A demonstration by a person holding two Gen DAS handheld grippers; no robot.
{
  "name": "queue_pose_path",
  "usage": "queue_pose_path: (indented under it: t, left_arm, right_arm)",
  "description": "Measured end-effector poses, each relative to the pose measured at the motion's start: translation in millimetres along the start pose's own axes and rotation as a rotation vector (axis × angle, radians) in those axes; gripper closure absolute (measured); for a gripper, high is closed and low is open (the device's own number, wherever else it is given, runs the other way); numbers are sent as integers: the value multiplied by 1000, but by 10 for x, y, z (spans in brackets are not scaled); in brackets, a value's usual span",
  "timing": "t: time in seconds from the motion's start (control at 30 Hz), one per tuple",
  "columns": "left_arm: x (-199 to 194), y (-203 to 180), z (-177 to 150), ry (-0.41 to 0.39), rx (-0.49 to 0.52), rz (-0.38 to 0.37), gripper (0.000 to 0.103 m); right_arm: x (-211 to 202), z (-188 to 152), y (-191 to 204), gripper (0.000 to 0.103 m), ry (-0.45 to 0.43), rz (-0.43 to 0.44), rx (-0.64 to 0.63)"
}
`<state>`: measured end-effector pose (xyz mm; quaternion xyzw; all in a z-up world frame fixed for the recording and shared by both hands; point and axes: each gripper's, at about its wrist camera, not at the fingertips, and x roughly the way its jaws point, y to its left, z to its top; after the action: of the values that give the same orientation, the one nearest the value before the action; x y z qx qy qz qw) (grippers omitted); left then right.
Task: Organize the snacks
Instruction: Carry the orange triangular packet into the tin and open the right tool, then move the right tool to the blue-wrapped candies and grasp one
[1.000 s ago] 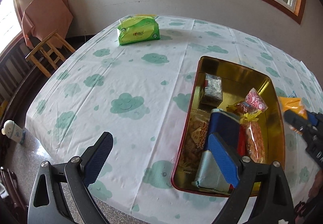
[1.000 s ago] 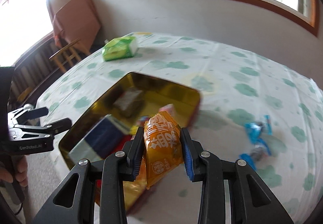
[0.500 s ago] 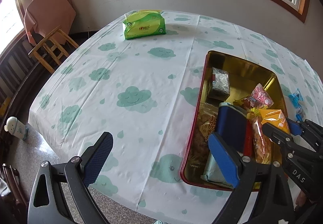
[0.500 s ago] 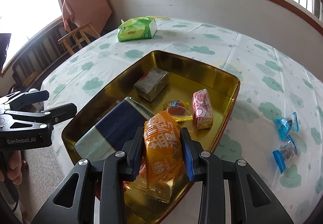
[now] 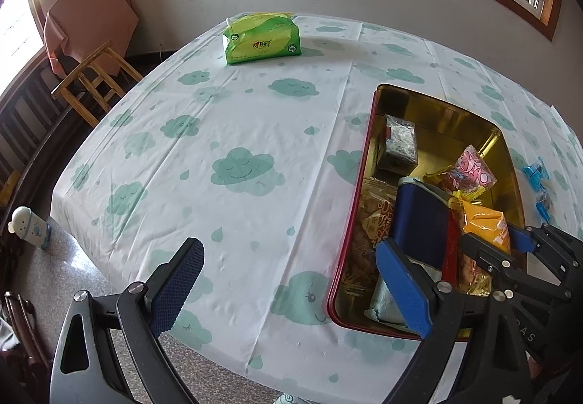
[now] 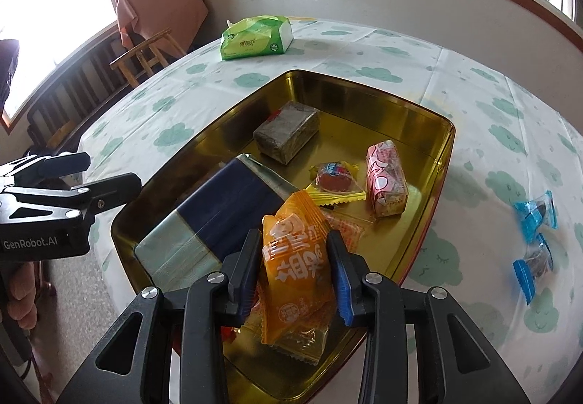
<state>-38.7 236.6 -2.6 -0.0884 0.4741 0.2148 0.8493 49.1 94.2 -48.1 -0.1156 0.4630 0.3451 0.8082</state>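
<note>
The orange snack packet sits pinched between the two blue-padded fingers of the right gripper, which is closed on its sides; the packet's crimped lower end hangs down toward the camera. It is held over the near end of the gold tin, inside its rim, though the fisheye view does not settle whether the packet's lower edge touches the snacks beneath it.

Just ahead of the gripper and to its left, a dark blue and pale green packet lies along the tin's left wall. Ahead and slightly right lie a small yellow-edged sweet with a red centre and, beside it, a pink wrapped cake. Farther ahead, toward the tin's far end, rests a dark grey wrapped block. Outside the tin, well to the gripper's right on the cloud-print tablecloth, lie two blue-wrapped candies, near each other.

The left gripper hovers at the tin's left side with its fingers spread wide and nothing between them; its right finger overlaps the tin's near corner in the left wrist view, its left finger is over bare cloth. In that view a brown printed snack bag shows against the tin's left wall.

Far ahead of both grippers a green tissue pack stands on the cloth, and beyond the table edge stands a wooden chair draped in orange-pink cloth.
</note>
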Motion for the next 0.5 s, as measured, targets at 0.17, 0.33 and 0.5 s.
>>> queue_pose_path:
  t: [0.17,0.33,0.5]
  left_arm:
    - [0,-17,-6,4,4,1,9]
    - [-17,-20,-15,4,4,3,9]
    - [-39,-37,-17,1,12,-1,9]
  right_arm:
    - [-23,-10,-15,63,-8,9,-2]
    - [-130,30,-38,59,-42,13,-3]
    - [-315,42,-145,52,-89,14,14]
